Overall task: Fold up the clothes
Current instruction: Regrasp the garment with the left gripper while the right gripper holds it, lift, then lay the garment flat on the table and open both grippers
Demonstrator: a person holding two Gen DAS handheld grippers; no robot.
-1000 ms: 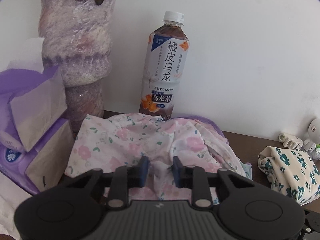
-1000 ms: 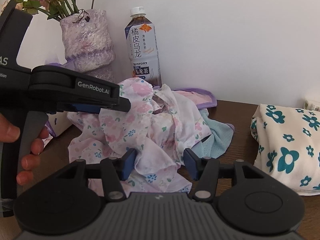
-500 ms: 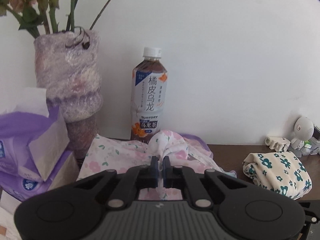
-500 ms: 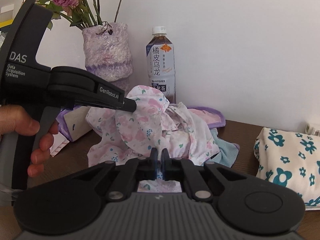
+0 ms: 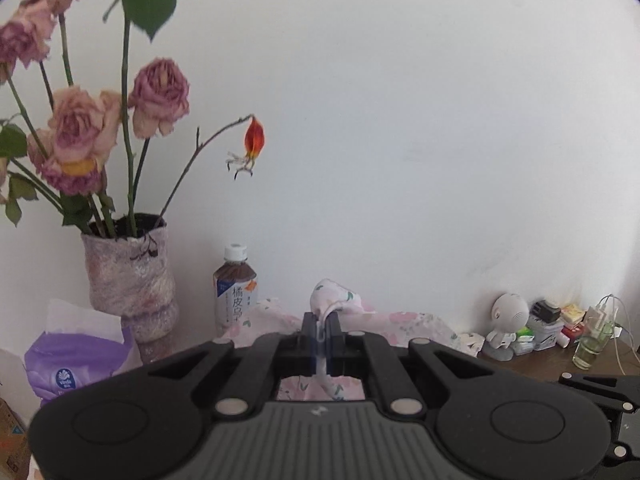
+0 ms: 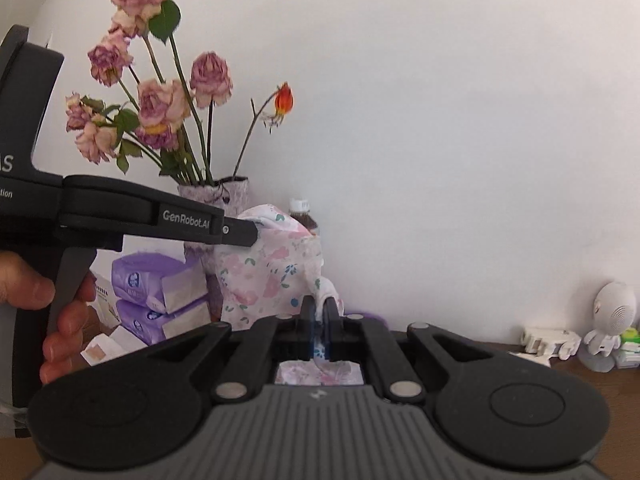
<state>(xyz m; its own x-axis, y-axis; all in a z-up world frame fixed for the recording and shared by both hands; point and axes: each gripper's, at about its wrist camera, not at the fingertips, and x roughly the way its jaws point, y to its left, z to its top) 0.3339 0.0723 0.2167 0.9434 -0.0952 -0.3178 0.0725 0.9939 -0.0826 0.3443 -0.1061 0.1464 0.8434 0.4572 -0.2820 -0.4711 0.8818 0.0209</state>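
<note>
Between the tool tips: both tools are clenched on folds of the same white garment printed with pink flowers (image 6: 272, 268).
Left tool (image 5: 320, 330): its dark fingers are pressed together on a thin bunched strip of the garment (image 5: 340, 304), and a knob of cloth stands just above the tips.
Right tool (image 6: 319, 320): jaws closed tight on another fold, with cloth also showing in the window behind the tips.
Garment position: it hangs raised in front of the vase, stretched from the left tool (image 6: 240, 234) at upper left down to the right tool at near centre.
Left hand (image 6: 52, 300): wrapped round the black handle at the left edge of the right wrist view.
Far left: fuzzy mauve-and-white vase (image 5: 128, 276) holding dried pink roses (image 5: 80, 128) and one red bud (image 5: 255, 138).
Beside the vase: brown tea bottle with a white cap (image 5: 234, 288), just to its right, against the white wall.
Left edge: purple tissue packs (image 6: 152, 280), stacked in the right wrist view.
Far right: small white round-headed figurine (image 5: 506, 320) on the dark brown wooden desk (image 5: 560, 364), with small boxes and a glass near it.
</note>
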